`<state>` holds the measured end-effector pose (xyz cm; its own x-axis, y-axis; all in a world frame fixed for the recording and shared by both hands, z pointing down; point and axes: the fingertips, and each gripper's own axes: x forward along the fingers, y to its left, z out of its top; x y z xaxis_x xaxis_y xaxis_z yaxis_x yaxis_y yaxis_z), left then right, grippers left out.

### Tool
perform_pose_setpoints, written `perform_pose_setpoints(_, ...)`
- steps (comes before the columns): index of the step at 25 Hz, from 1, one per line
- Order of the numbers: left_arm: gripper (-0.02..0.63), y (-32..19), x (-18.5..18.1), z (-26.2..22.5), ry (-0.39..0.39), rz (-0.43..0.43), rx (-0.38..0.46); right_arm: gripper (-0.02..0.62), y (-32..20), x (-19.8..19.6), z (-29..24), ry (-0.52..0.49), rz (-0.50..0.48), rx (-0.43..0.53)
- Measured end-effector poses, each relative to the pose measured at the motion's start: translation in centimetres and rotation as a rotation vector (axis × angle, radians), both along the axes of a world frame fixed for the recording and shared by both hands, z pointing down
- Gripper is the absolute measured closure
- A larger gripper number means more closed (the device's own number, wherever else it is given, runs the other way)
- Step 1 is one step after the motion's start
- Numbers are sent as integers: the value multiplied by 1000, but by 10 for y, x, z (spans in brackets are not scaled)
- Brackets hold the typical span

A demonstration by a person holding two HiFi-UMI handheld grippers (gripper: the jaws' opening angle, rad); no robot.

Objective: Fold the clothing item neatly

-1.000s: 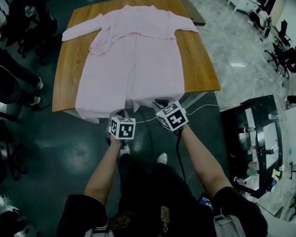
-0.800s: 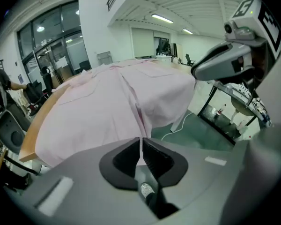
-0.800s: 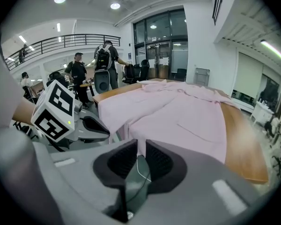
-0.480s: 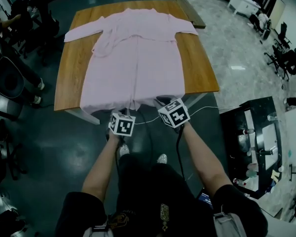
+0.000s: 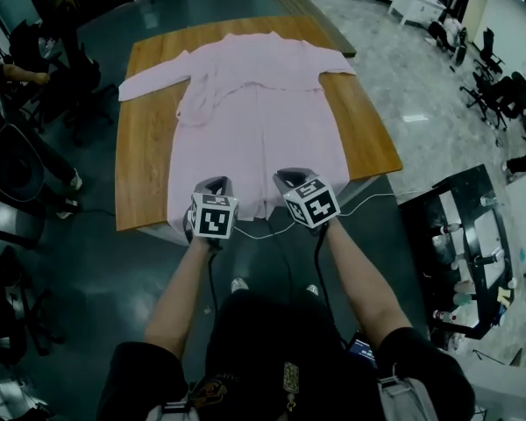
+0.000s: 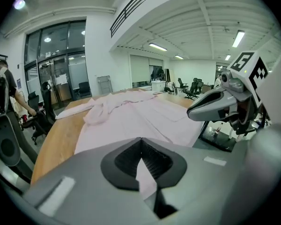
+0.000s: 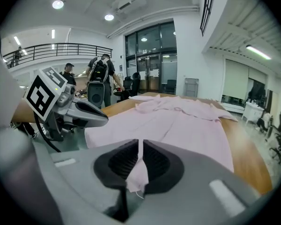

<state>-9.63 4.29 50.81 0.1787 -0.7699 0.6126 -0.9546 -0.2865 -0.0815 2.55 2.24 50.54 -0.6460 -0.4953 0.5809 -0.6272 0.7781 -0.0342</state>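
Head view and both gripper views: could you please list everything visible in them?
Pink garment: one, pale pink, spread flat along the table, sleeves out at the far end.
Table: one, brown wood, centre of the room.
Office chairs: several, black, far right.
Bench: one, dark, right of the person, carrying bottles.
Cable: one, white, on the floor by the table's near edge.
Bystanders: a few, dark clothing, left of the table.
Left gripper: one, grey, shut on the garment's near hem.
Right gripper: one, grey, jaws closing, near hem pinched between them.
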Motion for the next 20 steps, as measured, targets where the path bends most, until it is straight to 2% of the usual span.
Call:
perform_pose_setpoints(5,598,-25,-32,-33,37,57,69,592,-19,-30,-35,-72,73,47)
perform_pose_setpoints(8,598,-40,-52,-47,64,55,88,594,-27,-45,-46,-12,51,103)
perform_pose_setpoints(10,598,-53,-63,-54,76,41,96,594,-38,-53,-52,12,35,131)
perform_pose_setpoints(16,598,-104,-91,-63,75,-25,116,594,-84,-78,-57,-79,-12,126)
perform_pose_setpoints(20,598,-140,-113,-64,71,-106,107,594,-122,-93,-57,-114,-64,116)
